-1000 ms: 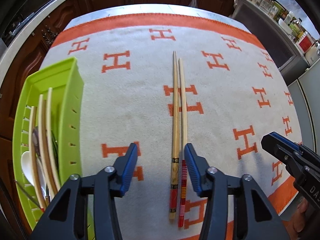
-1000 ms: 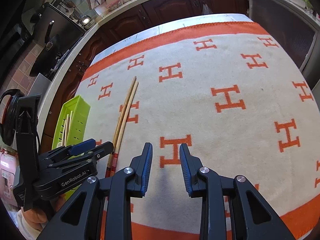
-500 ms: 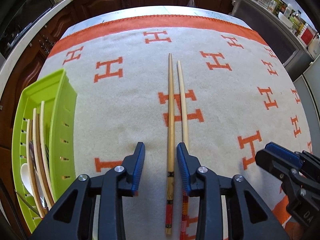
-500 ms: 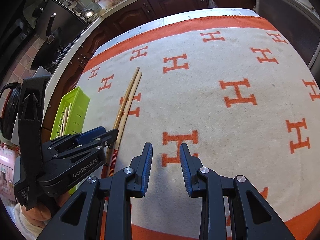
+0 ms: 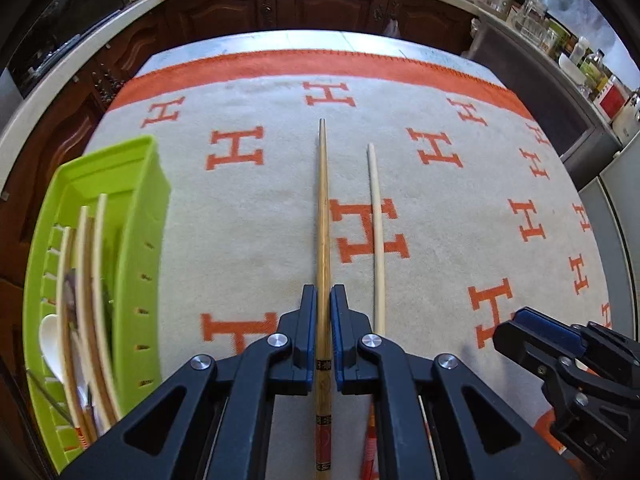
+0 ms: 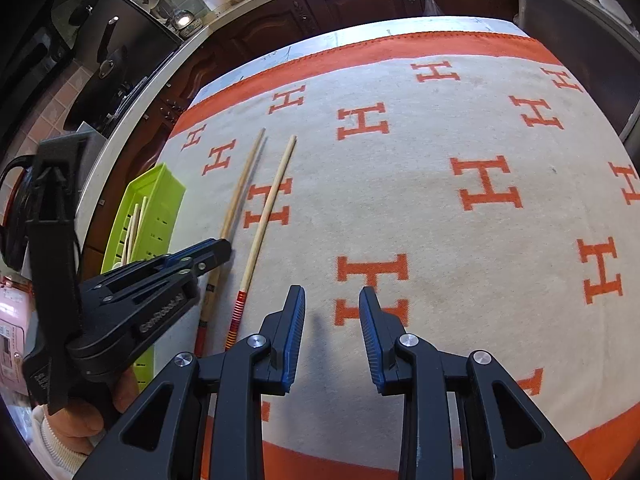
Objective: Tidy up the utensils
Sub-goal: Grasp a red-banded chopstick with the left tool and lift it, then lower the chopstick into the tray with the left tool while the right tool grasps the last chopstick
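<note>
My left gripper (image 5: 324, 312) is shut on the darker wooden chopstick (image 5: 323, 216), which points straight ahead with its far end apart from the other. The paler chopstick (image 5: 376, 224) with a red striped handle lies on the cloth just right of it. In the right wrist view the held chopstick (image 6: 240, 188) and the paler chopstick (image 6: 268, 208) show beside the left gripper (image 6: 216, 252). My right gripper (image 6: 332, 320) is open and empty over the cloth, right of both chopsticks.
A green utensil basket (image 5: 136, 216) at the left table edge holds several chopsticks and a white spoon (image 5: 50, 340); it also shows in the right wrist view (image 6: 160, 200). A cream and orange H-patterned cloth (image 5: 248, 240) covers the table. Dark cabinets and cluttered counters lie beyond.
My left gripper has closed from open onto the darker chopstick and shifted it left, so the pair now lies apart. The right gripper has stayed open and barely moved.
</note>
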### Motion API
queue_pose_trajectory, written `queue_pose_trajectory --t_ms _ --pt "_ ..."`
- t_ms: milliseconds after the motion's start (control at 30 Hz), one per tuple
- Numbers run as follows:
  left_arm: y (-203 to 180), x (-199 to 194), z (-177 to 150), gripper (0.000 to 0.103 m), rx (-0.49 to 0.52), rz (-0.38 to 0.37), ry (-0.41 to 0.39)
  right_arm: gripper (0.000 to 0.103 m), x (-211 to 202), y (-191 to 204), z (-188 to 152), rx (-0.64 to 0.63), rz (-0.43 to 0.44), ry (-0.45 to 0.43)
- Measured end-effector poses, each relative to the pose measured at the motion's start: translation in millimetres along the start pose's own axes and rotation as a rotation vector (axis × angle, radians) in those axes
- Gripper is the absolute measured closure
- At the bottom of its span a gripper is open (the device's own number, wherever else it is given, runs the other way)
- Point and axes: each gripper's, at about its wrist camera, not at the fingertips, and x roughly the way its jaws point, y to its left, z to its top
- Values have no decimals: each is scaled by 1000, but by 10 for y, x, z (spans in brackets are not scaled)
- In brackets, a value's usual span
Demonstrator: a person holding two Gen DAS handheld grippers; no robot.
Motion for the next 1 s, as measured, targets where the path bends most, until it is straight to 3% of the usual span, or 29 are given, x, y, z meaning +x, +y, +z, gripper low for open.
queue_pose_trajectory --t_ms 300,400,500,767,1000 --pt "410 -756 -117 99 -38 50 -86 74 47 237 -22 -39 16 25" --pt "602 -915 -176 98 -68 75 -105 65 84 359 -33 -50 27 35" --pt "802 -1037 -242 98 -100 99 -122 65 136 507 -36 -77 23 39" --pt "1125 -1196 -425 98 -136 128 -144 65 489 779 17 -118 -80 69" --pt "1328 -1213 -538 98 -169 124 -136 58 678 1076 57 -212 -248 21"
